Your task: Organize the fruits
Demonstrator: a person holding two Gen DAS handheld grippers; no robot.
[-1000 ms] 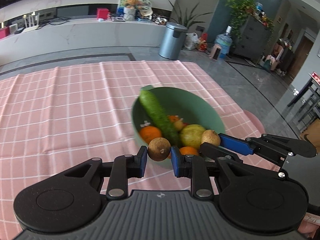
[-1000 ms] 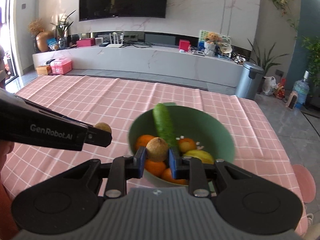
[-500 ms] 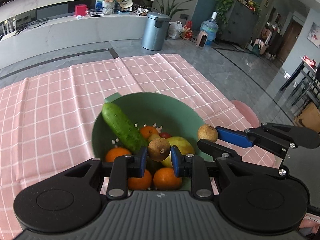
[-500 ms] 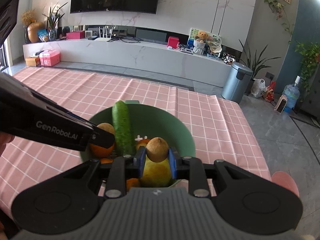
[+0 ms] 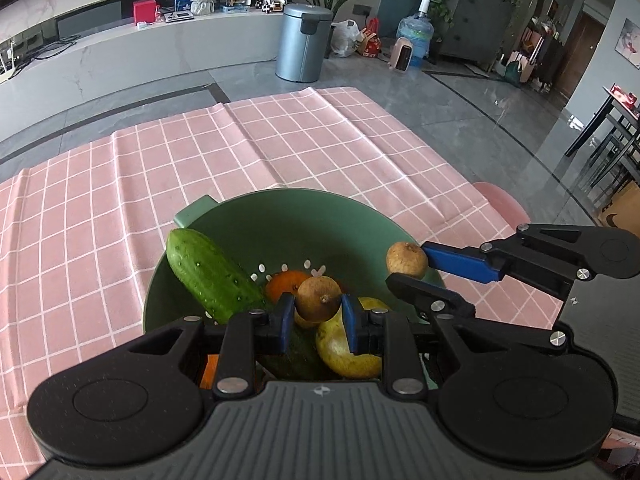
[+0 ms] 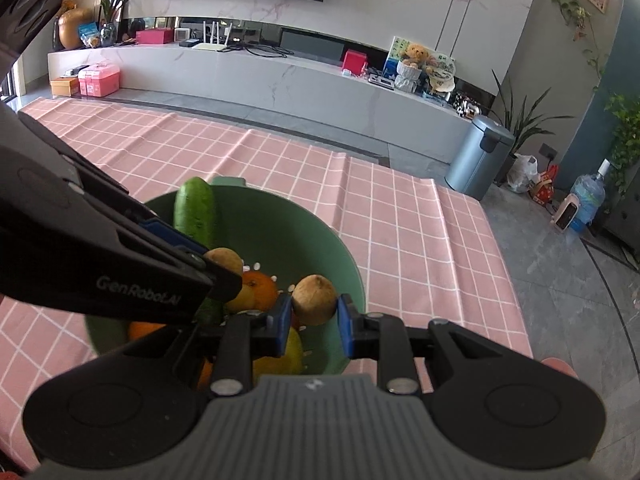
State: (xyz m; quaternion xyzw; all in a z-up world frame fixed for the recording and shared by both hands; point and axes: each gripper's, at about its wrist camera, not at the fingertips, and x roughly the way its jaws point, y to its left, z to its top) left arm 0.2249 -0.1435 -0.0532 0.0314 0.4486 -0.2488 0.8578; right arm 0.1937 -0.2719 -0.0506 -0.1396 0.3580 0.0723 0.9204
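A green colander bowl (image 5: 304,216) sits on the pink checked tablecloth. It holds a cucumber (image 5: 208,276), oranges (image 5: 284,284) and a yellow-green pear (image 5: 344,352). My left gripper (image 5: 318,312) is shut on a small brown round fruit (image 5: 319,299) and holds it over the bowl. My right gripper (image 6: 314,320) is shut on a second brown round fruit (image 6: 314,299), also over the bowl (image 6: 320,248). In the left wrist view the right gripper (image 5: 404,268) reaches in from the right with its fruit (image 5: 406,260) above the bowl's right rim.
The pink tablecloth (image 5: 280,140) runs beyond the bowl to the table's far edge and right edge. A pink stool (image 5: 500,204) stands beside the table on the right. A grey bin (image 5: 304,42) and a white counter (image 6: 240,76) are farther back.
Both grippers, each still holding its brown fruit, have moved in from the bowl's near side to above its contents. The bowl now looks closer and lower in both views.
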